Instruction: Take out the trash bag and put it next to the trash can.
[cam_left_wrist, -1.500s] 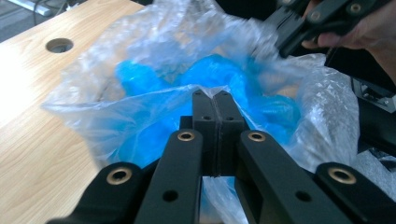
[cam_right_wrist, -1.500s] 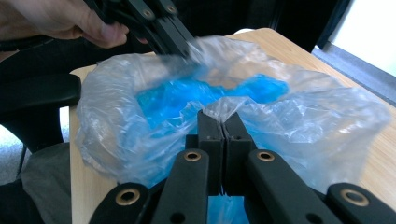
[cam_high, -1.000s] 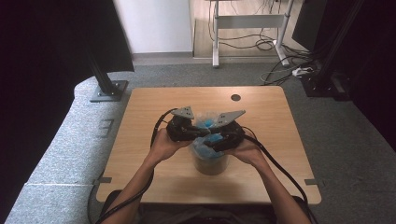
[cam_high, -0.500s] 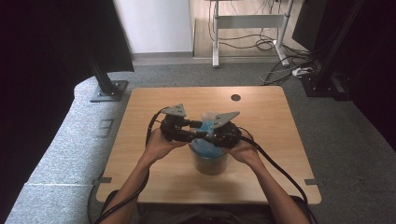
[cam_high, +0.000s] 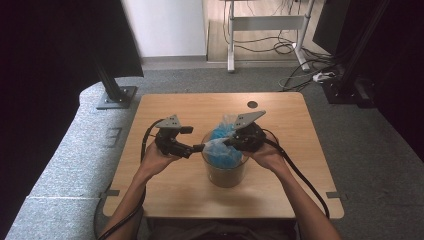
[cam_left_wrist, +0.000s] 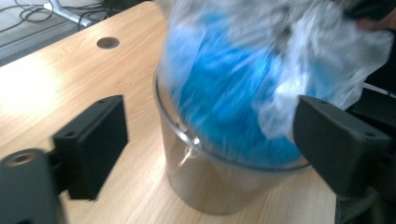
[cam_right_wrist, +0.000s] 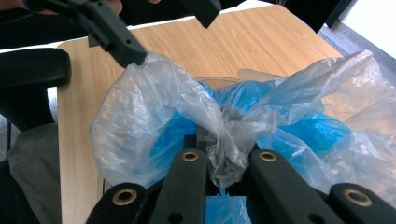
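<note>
- Forearms enter the high view from the bottom edge, one hand on each of two black two-jaw grippers, each trailing a black cable and topped by a grey three-cornered plate.
- One round clear plastic tub (cam_high: 224, 169) stands on the light wooden table (cam_high: 165, 187) between the hands, near the person's edge.
- One thin clear plastic bag holding bright blue material (cam_right_wrist: 243, 119) sits in the tub and bulges above its rim.
- The right gripper (cam_right_wrist: 224, 163) has its jaws closed together on a gathered twist of the bag's film; in the right gripper view the bunched plastic is pinched between the two black fingers (cam_right_wrist: 187, 177), just above the blue mass.
- The left gripper (cam_high: 197, 148) stands beside the tub on the left with its jaws spread wide; in the left gripper view the tub and bag sit between the two pads (cam_left_wrist: 91, 140), and one jaw tip touches the film's edge. Whether that jaw grips any film I cannot tell.
- Farther back, one round cable hole (cam_high: 252, 105) pierces the tabletop, well apart from the tub.
- Grey carpet (cam_high: 200, 80) lies beyond the table.
</note>
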